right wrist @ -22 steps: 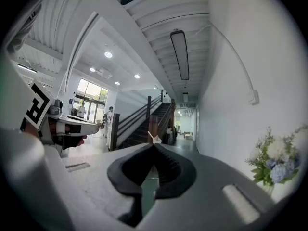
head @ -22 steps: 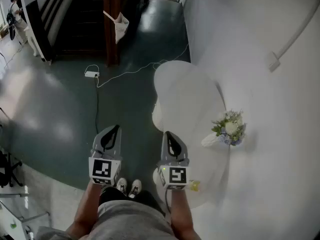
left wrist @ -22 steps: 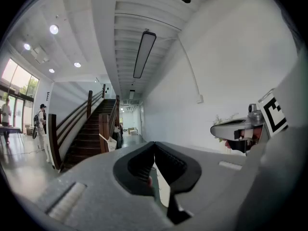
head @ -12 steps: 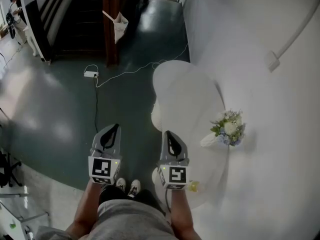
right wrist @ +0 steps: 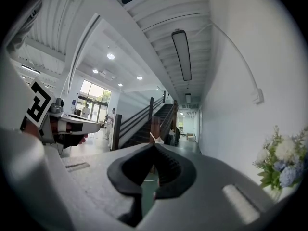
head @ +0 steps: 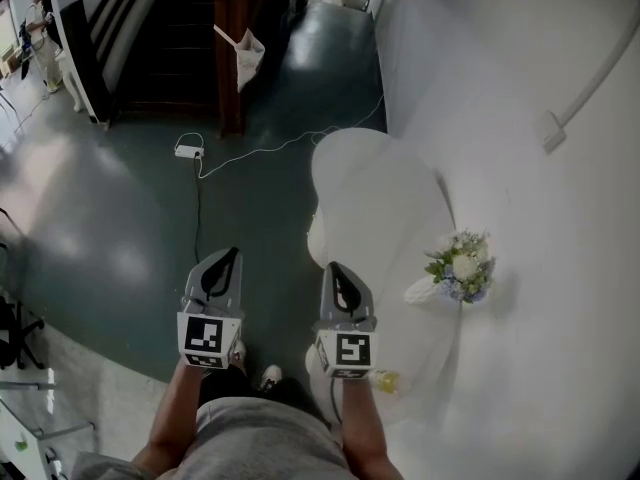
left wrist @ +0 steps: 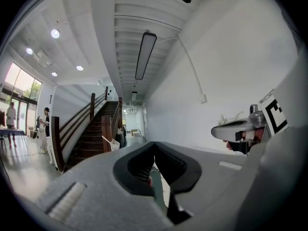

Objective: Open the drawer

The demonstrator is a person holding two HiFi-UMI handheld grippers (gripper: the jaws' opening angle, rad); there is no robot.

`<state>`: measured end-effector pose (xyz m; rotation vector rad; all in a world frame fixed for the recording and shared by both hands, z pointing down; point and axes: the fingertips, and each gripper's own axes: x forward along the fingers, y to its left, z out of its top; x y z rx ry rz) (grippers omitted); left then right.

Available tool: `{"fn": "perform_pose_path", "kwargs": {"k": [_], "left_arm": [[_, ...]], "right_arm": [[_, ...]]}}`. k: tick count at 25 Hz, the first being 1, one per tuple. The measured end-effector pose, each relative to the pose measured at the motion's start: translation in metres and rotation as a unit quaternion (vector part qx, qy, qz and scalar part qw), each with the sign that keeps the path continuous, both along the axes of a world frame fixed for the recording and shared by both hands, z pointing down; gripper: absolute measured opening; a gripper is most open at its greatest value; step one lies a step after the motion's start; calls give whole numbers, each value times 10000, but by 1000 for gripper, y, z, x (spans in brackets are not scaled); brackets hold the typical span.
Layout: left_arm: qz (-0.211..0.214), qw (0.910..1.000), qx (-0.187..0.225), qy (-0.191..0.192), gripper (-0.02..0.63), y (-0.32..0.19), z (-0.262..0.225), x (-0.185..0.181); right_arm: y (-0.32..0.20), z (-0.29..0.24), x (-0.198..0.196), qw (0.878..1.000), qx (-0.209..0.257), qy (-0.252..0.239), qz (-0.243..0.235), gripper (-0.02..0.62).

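Observation:
No drawer shows in any view. In the head view my left gripper (head: pixel 232 254) and my right gripper (head: pixel 331 266) are held level, side by side, over the dark floor; both are shut with nothing between the jaws. In the left gripper view my left gripper (left wrist: pixel 154 144) has its jaws meeting at the tips, and the right gripper's body (left wrist: pixel 240 129) shows at the right. The right gripper view shows my right gripper (right wrist: pixel 154 145) likewise closed, with the left gripper's body (right wrist: pixel 67 124) at the left. A white rounded piece of furniture (head: pixel 375 183) stands just ahead of the right gripper.
A vase of flowers (head: pixel 458 268) and a small yellow object (head: pixel 388 376) sit on the white furniture beside the white wall (head: pixel 530 48). A white cable and plug strip (head: pixel 188 151) lie on the floor. A wooden staircase (left wrist: pixel 96 129) rises ahead. People stand at far left (head: pixel 42 18).
The head view has shifted a little and the person's feet have moved. Both grippers stay side by side and shut.

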<state>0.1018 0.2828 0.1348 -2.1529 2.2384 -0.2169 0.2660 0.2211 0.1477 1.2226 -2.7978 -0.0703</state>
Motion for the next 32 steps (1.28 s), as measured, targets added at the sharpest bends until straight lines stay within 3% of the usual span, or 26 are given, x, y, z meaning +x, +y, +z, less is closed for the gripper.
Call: {"fn": "perform_pose_path", "kwargs": {"k": [11, 22, 32], "left_arm": [[184, 9998, 93, 9, 11, -53, 2, -45], [1276, 9918, 26, 109, 11, -178, 3, -124], [2279, 9734, -149, 205, 11, -255, 19, -156]], "right_arm": [[-47, 3, -35, 9997, 89, 3, 235, 3], [-133, 11, -105, 9917, -54, 87, 1284, 4], [-184, 15, -136, 9734, -148, 162, 2279, 3]]}}
